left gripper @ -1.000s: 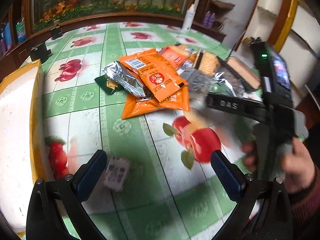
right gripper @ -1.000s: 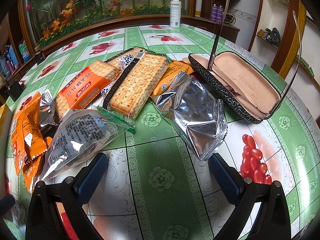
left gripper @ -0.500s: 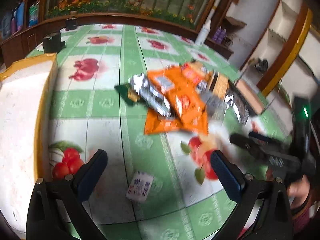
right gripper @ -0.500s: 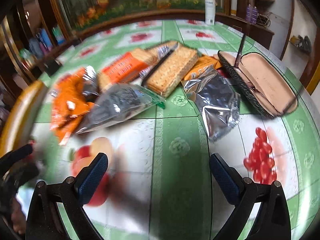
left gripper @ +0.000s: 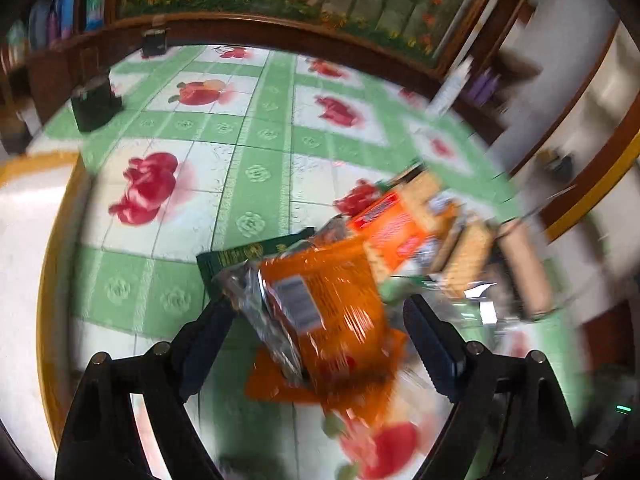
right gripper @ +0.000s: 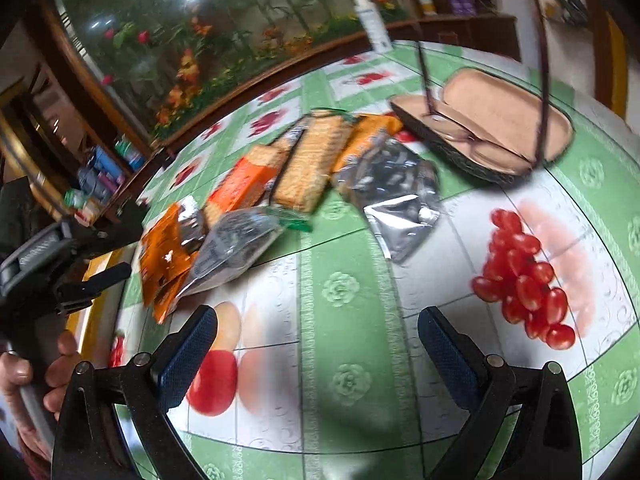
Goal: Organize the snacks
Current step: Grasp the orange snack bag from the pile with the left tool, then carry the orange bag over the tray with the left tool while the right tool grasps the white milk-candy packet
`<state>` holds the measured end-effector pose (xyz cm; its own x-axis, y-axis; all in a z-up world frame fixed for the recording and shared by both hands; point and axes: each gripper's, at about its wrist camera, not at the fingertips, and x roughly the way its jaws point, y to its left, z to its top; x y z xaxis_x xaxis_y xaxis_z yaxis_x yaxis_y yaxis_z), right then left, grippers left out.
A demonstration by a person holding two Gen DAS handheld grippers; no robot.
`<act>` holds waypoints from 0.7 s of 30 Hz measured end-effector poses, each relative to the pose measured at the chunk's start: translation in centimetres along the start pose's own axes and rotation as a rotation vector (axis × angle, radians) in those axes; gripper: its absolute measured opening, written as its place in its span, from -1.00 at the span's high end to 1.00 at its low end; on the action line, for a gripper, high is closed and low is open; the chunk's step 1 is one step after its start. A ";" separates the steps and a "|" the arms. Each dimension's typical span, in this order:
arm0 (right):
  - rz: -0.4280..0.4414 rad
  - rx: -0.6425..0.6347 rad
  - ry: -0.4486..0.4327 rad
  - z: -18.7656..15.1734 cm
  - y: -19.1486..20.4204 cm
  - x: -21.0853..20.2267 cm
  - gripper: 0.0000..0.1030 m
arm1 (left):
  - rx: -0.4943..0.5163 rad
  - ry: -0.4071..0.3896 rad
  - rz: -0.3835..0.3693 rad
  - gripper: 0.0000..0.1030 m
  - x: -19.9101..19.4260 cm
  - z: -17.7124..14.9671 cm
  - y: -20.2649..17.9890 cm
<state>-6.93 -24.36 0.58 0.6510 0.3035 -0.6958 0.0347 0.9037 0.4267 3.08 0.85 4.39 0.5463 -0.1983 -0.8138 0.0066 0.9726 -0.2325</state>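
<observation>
The left hand-held gripper (left gripper: 320,332) is closing around the crinkly orange foil snack packet (left gripper: 332,312), which lies between its blue pads atop the snack pile on the green-and-white fruit-print bench (left gripper: 256,152); contact is too blurred to tell. The right hand-held gripper (right gripper: 316,344) stands spread over bare cloth, near the silver foil pouch (right gripper: 400,200).
</observation>
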 end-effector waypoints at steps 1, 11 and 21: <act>0.004 0.006 -0.006 0.0 -0.1 -0.2 -0.99 | 0.016 0.003 0.018 -0.32 0.6 0.0 -0.4; 0.029 -0.017 -0.018 -0.2 0.2 -0.7 -0.99 | 0.146 -0.040 -0.104 -0.13 -4.4 -4.8 0.6; 0.053 -0.225 0.011 -0.9 4.5 -1.0 -0.34 | 0.021 -0.091 -0.175 -0.13 -10.5 -8.2 8.2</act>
<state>-8.14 -20.31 2.65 0.6391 0.3549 -0.6823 -0.1703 0.9304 0.3245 -9.52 9.92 6.67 0.6088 -0.3539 -0.7101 0.1254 0.9267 -0.3543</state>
